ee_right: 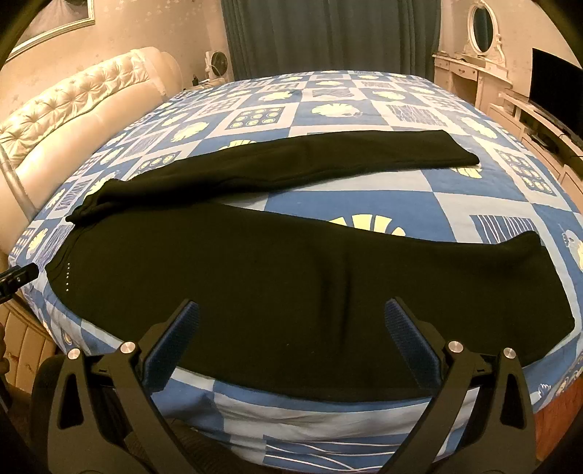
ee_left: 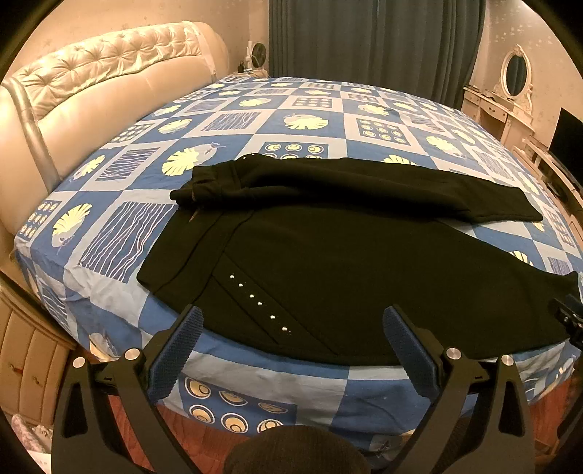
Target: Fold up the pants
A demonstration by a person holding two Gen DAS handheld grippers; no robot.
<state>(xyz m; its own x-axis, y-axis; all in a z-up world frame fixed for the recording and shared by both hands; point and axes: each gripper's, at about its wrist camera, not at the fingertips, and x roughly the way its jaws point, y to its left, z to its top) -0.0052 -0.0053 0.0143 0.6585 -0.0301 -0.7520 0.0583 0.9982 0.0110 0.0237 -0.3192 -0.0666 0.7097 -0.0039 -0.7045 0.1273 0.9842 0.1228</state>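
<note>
Black pants (ee_left: 328, 262) lie spread on the bed, waistband to the left, both legs running right, with a row of small silver studs (ee_left: 258, 302) near the front hip. My left gripper (ee_left: 291, 321) is open and empty, hovering over the near edge of the pants at the hip. In the right wrist view the pants (ee_right: 291, 277) fill the middle, near leg in front, far leg (ee_right: 328, 156) behind. My right gripper (ee_right: 291, 313) is open and empty over the near leg's front edge. The right gripper's tip shows at the left wrist view's right edge (ee_left: 568, 313).
The bed has a blue and white patterned sheet (ee_left: 291, 120) and a padded cream headboard (ee_left: 91, 84) on the left. A dark curtain (ee_left: 375, 40) hangs behind. A white dresser with an oval mirror (ee_right: 481, 25) and a dark screen (ee_right: 554, 87) stand at the right.
</note>
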